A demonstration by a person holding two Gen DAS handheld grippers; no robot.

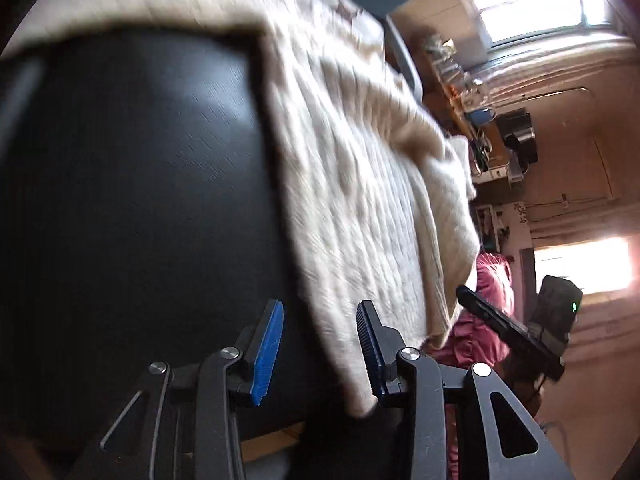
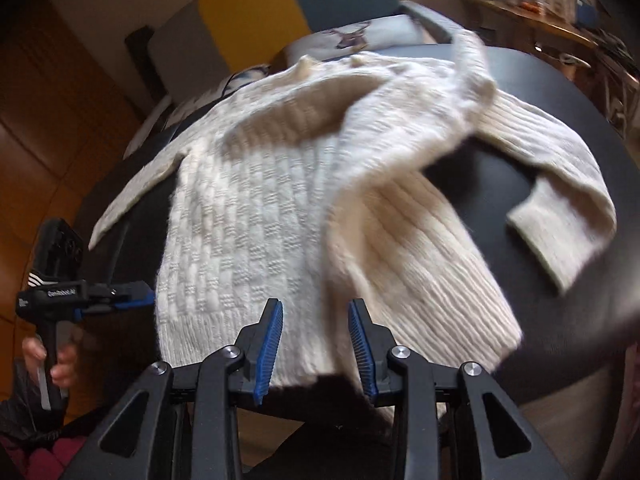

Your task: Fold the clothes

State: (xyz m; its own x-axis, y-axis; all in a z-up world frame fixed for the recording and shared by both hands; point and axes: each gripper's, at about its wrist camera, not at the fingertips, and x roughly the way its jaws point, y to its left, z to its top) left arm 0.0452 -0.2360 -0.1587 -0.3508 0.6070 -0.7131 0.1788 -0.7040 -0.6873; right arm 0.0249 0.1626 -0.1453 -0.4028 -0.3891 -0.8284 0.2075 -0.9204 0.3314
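A cream knitted sweater (image 2: 256, 208) lies spread on a round black table (image 2: 520, 80). Its right half is folded over onto the body, and one sleeve (image 2: 560, 200) lies out to the right with the cuff turned back. My right gripper (image 2: 315, 344) is open and empty just above the sweater's hem at the near table edge. My left gripper (image 1: 320, 348) is open and empty at the sweater's side edge (image 1: 352, 208); it also shows in the right wrist view (image 2: 148, 296) at the left of the hem. The right gripper (image 1: 508, 328) shows in the left wrist view beyond the sweater.
A sofa with yellow, grey and teal cushions (image 2: 248, 8) and a deer-print pillow (image 2: 352, 36) stands behind the table. A cluttered wooden shelf (image 2: 532, 12) is at the far right. Bare black tabletop (image 1: 140, 180) lies left of the sweater.
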